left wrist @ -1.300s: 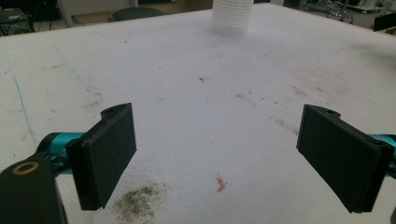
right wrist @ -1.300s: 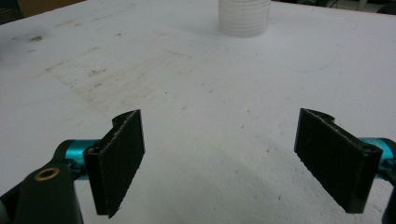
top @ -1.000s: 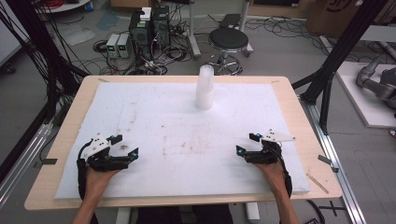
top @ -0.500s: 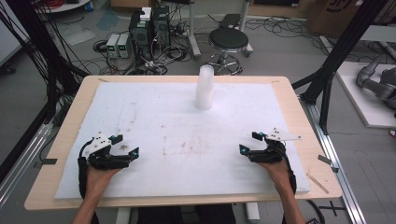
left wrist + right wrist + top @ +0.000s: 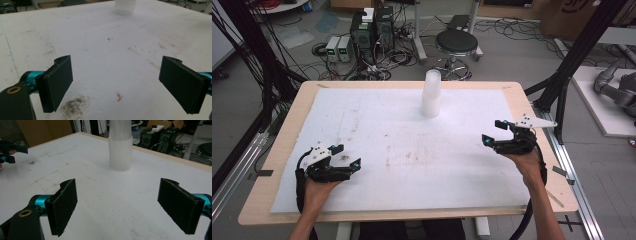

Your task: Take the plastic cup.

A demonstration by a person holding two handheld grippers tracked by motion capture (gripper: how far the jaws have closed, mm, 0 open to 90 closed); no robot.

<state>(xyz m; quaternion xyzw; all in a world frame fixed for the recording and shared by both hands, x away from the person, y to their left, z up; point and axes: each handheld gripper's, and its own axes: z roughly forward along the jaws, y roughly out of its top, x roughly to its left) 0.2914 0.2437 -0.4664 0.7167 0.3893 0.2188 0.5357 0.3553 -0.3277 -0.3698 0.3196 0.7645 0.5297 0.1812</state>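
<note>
A stack of translucent white plastic cups [image 5: 431,95] stands upright at the far middle of the white sheet [image 5: 462,165]. My left gripper [image 5: 348,155] rests low at the near left, open, with nothing between its pads [image 5: 57,82]. My right gripper [image 5: 492,131] is raised at the right side, open and empty, pointing toward the cup stack [image 5: 120,147], which is well beyond its fingertips. From the left gripper [image 5: 120,83], the cup stack [image 5: 125,6] is far off at the top edge. The right gripper [image 5: 122,203] view also shows the left gripper [image 5: 10,151] far off at the left.
The white sheet covers a wooden table [image 5: 312,95] and carries grey smudges [image 5: 73,107] and a tiny orange scrap [image 5: 119,97]. Behind the table on the floor are a black stool [image 5: 456,45] and electronics boxes [image 5: 372,27]. Black frame posts [image 5: 577,60] stand at the right.
My right gripper has moved away from the person, farther onto the table and toward the cups. The left gripper has barely shifted. Both stay open.
</note>
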